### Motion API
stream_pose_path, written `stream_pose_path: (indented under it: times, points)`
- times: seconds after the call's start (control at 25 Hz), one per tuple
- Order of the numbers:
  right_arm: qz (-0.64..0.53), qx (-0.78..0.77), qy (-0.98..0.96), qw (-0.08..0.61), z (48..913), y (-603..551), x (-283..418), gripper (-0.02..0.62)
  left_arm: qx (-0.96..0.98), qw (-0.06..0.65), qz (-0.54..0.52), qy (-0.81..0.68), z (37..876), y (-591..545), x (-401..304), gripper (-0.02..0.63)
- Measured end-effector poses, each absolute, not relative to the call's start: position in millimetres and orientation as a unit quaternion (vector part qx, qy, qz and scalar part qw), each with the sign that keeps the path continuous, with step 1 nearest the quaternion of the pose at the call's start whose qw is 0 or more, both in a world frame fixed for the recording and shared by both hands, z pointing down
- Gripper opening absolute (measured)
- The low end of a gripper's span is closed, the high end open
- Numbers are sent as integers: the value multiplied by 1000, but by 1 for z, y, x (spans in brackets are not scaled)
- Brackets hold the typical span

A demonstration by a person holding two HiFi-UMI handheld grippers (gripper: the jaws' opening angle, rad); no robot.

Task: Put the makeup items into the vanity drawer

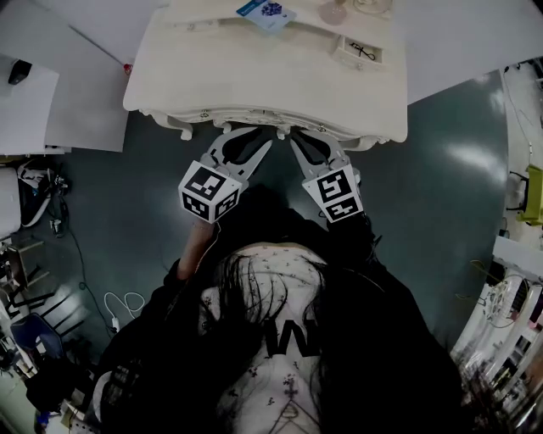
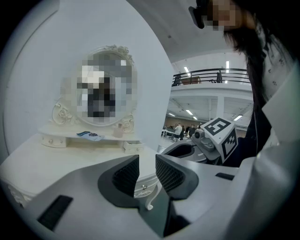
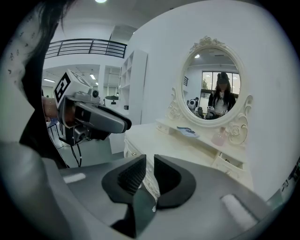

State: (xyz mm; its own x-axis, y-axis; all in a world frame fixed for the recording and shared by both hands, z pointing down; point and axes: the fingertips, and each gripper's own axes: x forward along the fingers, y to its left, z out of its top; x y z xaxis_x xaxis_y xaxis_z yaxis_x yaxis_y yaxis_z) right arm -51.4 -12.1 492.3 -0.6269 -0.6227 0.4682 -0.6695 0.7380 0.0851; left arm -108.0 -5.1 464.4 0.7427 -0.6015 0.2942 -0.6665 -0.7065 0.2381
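A cream vanity (image 1: pixel 254 72) fills the top of the head view. On its back shelf lie a blue packet (image 1: pixel 267 12) (image 2: pixel 89 136) (image 3: pixel 189 131) and a pink bottle (image 1: pixel 333 12) (image 2: pixel 118 130) (image 3: pixel 219 137). A small shelf drawer (image 1: pixel 361 52) (image 3: pixel 228 162) stands open at the right with something dark inside. My left gripper (image 1: pixel 250 140) (image 2: pixel 147 161) and right gripper (image 1: pixel 310 140) (image 3: pixel 150 164) hover side by side at the vanity's front edge. Each has its jaws a narrow gap apart, nothing between them. A front drawer knob (image 2: pixel 144 187) shows through the left gap.
An oval mirror (image 3: pixel 213 86) stands at the back of the vanity. White tables (image 1: pixel 34 102) lie to the left, with cables (image 1: pixel 123 305) on the dark floor. The person's head and dark sleeves fill the lower head view.
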Motion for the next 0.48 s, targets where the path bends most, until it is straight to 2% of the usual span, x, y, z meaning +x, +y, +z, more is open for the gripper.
stream_pose_path:
  times: [0.36, 0.48]
  points:
    - [51, 359, -902, 234, 490, 28, -4, 60, 916, 166, 108, -348, 464, 34, -60, 109]
    - [49, 366, -901, 228, 488, 42, 12, 25, 917, 162, 110, -349, 461, 51, -44, 109]
